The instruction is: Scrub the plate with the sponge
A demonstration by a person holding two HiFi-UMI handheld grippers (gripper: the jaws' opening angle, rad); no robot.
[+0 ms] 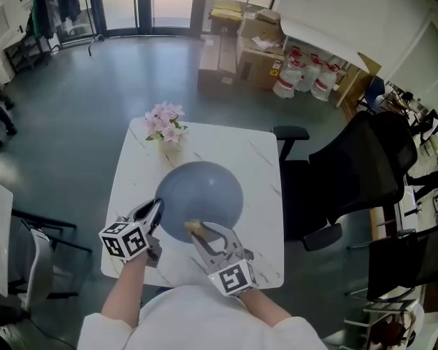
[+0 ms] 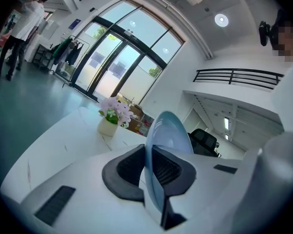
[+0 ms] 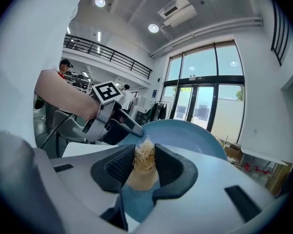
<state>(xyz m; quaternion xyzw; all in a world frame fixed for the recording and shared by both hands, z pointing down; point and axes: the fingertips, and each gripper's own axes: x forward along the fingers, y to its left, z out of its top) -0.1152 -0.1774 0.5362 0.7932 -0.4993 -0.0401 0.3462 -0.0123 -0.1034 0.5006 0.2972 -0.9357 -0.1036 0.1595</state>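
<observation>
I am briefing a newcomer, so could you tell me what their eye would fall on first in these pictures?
The big blue-grey plate at the middle of the white table stands out, its left rim clamped by the left gripper. The right gripper, at the plate's near edge, pinches a straw-coloured fibrous sponge. Pink flowers sit at the table's far edge.

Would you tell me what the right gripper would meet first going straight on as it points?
Probably the blue plate, with the sponge it grips touching first; depth is unclear.
</observation>
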